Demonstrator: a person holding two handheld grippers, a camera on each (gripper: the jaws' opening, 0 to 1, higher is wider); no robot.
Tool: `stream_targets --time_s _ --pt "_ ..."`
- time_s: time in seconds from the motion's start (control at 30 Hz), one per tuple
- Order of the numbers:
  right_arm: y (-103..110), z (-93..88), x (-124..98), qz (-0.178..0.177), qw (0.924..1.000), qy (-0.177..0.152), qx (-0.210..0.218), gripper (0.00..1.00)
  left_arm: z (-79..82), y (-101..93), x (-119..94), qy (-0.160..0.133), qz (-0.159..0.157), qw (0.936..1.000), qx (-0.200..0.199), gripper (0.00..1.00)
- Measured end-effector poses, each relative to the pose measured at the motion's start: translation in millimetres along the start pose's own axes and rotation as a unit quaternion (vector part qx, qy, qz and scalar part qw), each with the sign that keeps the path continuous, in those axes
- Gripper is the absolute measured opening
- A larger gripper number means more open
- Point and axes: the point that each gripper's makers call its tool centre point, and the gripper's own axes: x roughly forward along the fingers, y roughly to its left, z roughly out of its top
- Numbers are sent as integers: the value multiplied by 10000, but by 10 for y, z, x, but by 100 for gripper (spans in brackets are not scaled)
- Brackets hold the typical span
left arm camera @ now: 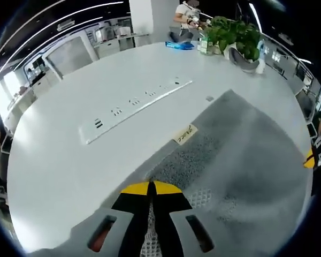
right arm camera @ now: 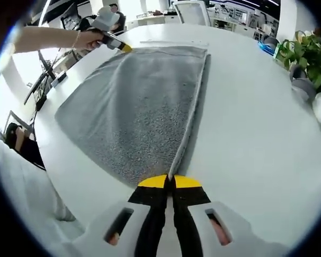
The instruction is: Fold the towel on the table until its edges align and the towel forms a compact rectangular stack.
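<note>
1. Towel [right arm camera: 142, 107]: grey, lying flat on the white counter [right arm camera: 257, 139], already doubled over to judge by the layered edge running toward my right jaws. In the left gripper view it spreads to the right [left arm camera: 246, 155], with a small label [left arm camera: 185, 134] at its edge.
2. My right hand-held gripper [right arm camera: 169, 182]: jaws closed together, pinching the towel's near edge at a corner.
3. My left hand-held gripper [left arm camera: 151, 187]: jaws closed on a towel corner, fabric showing between them. It appears across the towel in the right gripper view [right arm camera: 113, 43], held in my hand [right arm camera: 88, 38].
4. Other items: power strip panel [left arm camera: 134, 104] set in the counter; potted plant [left arm camera: 236, 35] at the far rim.
5. Risk: if the two corners travel unevenly during the next fold, the edges would land skewed; a thin pinch could slip and drop a layer.
6. Risk: dragging instead of lifting could bunch the lower layer.
7. Hard to make out: how many layers each jaw pair holds; the towel's far right side in the left gripper view is cut off.
</note>
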Motion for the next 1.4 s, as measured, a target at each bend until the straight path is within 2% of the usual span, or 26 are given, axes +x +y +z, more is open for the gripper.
stream_targets --time_s 0.07,0.13,0.2,0.3,0.4,0.53,0.67,0.77,0.8,0.93,1.03,1.27,1.33,1.4 --pt "-5 10 -12 0 10000 -27 -89 2 89 -58 -60 -344 -259 9986 -301 3" --pt "-29 43 -43 -88 9997 -103 -196 8 110 -26 -140 -406 -244 9983 -330 7" --pt "-39 97 -85 -75 9993 -211 -285 15 160 -27 -265 -603 -314 9971 -337 8" --pt "-57 218 -189 -21 9986 -424 -314 16 173 -82 -541 -863 -455 9940 -490 11" --pt "-50 336 -248 19 9971 -584 -478 17 80 -167 -799 -959 -478 9936 -360 15" --pt "10 509 -275 91 9940 -741 -801 18 -82 -275 -1128 -1139 -438 9915 -458 17" --pt "162 608 -262 306 9907 -776 -1072 19 -357 -488 -1388 -1146 -490 9902 -629 18" --pt "264 601 -234 471 9882 -735 -1261 19 -509 -694 -1546 -1193 -597 9881 -767 18" --pt "299 582 -222 517 9875 -706 -1312 19 -567 -817 -1617 -1239 -713 9861 -843 19" --pt "364 476 -208 675 9853 -574 -1464 19 -760 -1132 -1800 -1286 -852 9852 -743 19" --pt "405 385 -213 796 9836 -478 -1543 18 -931 -1385 -1897 -1169 -997 9870 -473 19" --pt "450 157 -187 977 9782 -207 -1819 22 -1176 -1673 -1924 -1102 -1223 9844 -623 21" --pt "436 43 -158 1023 9770 10 -1868 23 -1274 -1771 -1899 -972 -1336 9840 -660 23" --pt "414 -17 -145 1001 9754 76 -1962 25 -1353 -1868 -1884 -872 -1505 9819 -755 24"
